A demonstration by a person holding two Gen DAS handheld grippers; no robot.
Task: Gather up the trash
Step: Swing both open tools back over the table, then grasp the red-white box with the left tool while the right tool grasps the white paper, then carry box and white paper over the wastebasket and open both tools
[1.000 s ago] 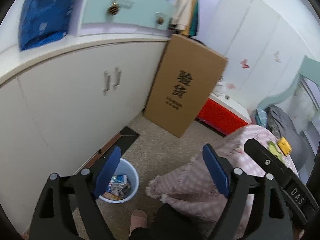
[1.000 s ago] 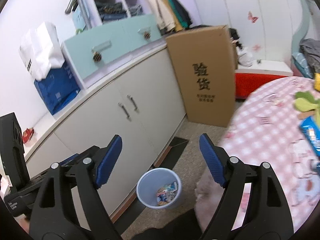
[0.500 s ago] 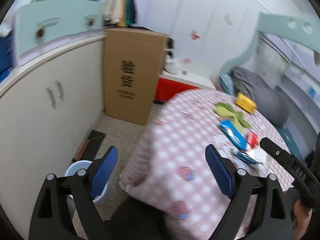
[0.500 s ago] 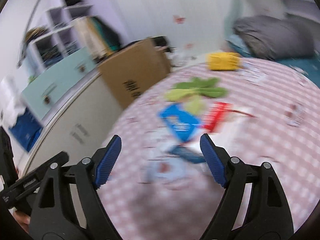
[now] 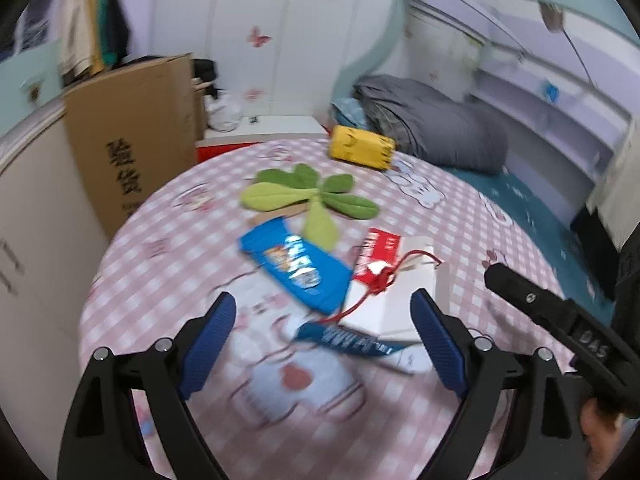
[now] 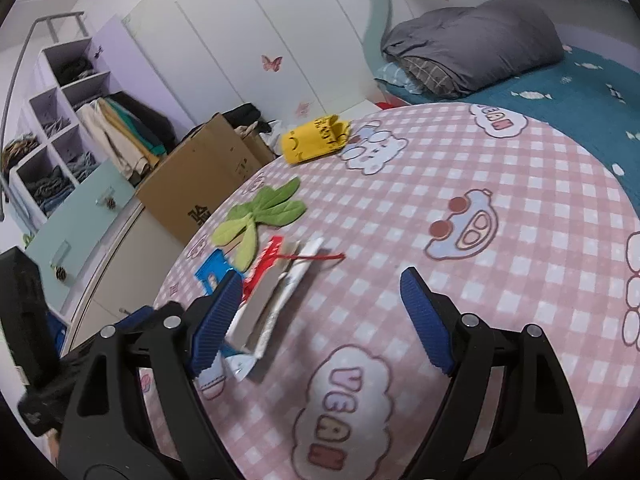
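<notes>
Both cameras have swung away from the cupboard and bin onto a round table [image 5: 132, 264] in pink checked cloth. Near its left edge lies the trash, left to right: a glossy blue wrapper [image 5: 294, 266], long axis running from far-left to near-right; a flat red packet [image 5: 378, 254] with a red string; a white card box [image 5: 400, 304]. A narrow blue strip [image 5: 352, 342] lies crosswise in front of them. Left gripper [image 5: 322, 346] gapes wide above the strip, empty. Right gripper [image 6: 320, 318] is wide too, nothing between its ribbed blue pads.
</notes>
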